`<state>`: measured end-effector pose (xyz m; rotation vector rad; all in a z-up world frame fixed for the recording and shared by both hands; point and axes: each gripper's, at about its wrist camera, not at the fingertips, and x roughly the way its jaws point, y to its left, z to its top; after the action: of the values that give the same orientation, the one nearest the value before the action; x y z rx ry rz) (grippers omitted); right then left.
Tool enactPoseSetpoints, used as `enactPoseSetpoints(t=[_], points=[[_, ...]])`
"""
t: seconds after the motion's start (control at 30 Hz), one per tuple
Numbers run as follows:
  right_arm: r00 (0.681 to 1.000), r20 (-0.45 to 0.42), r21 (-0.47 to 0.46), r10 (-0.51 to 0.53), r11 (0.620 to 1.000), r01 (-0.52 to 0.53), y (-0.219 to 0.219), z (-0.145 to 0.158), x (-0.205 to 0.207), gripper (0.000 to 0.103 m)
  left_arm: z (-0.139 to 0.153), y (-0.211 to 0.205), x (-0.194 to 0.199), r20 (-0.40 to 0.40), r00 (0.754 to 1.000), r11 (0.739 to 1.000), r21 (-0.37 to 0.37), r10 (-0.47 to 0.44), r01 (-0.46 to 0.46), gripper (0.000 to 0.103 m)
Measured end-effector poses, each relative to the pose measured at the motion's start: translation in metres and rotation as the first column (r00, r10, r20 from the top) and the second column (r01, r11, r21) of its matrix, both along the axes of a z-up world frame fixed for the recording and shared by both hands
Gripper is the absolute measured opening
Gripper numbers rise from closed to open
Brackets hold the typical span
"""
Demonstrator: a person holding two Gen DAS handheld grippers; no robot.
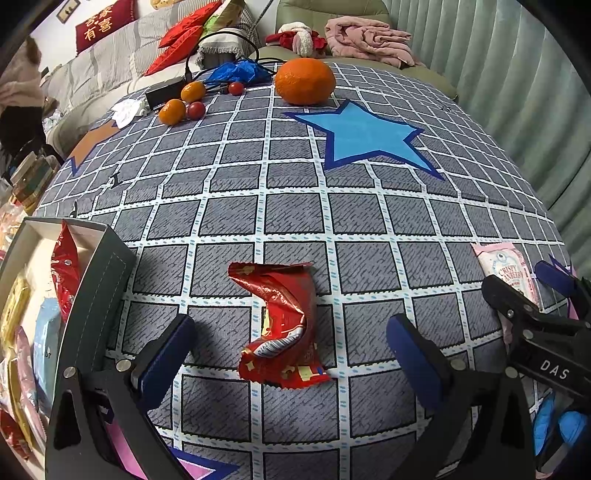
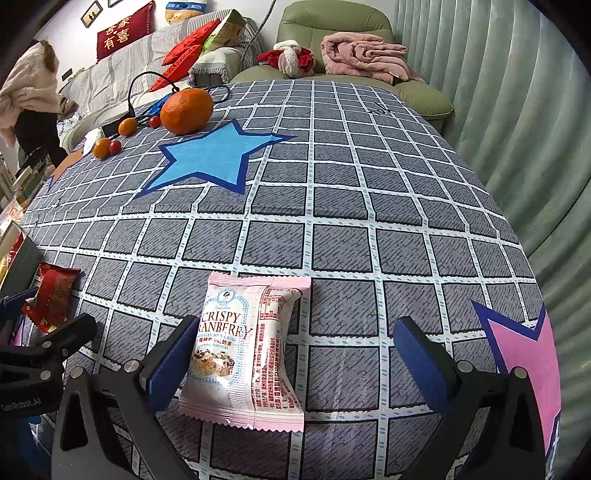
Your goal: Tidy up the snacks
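A crumpled red snack packet [image 1: 282,328] lies on the checked tablecloth between the wide-open fingers of my left gripper [image 1: 290,354]; nothing is held. A pink "Crispy Cranberry" packet [image 2: 247,350] lies flat between the open fingers of my right gripper [image 2: 295,354], closer to the left finger. The pink packet also shows in the left wrist view [image 1: 511,271], partly behind my right gripper. The red packet shows in the right wrist view [image 2: 51,295]. A dark box [image 1: 96,295] at the left holds several snack packets.
A large orange [image 1: 304,81], small oranges [image 1: 173,110], cherry tomatoes [image 1: 195,109], blue gloves [image 1: 240,72] and a black cable lie at the table's far side. A green armchair [image 2: 332,33] with a pink blanket stands behind. A curtain hangs to the right.
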<state>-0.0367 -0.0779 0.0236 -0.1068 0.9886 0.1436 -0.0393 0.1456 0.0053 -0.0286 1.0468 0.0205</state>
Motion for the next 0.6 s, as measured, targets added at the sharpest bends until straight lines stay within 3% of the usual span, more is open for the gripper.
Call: enactPoseSetpoints(t=[0.6], points=[[1.000, 0.000, 0.000, 0.000, 1.000, 0.000, 0.000, 0.000, 0.000, 0.103, -0.001, -0.001, 0.013, -0.035, 0.999, 1.000, 0.001, -0.022, 0.022, 0.103]])
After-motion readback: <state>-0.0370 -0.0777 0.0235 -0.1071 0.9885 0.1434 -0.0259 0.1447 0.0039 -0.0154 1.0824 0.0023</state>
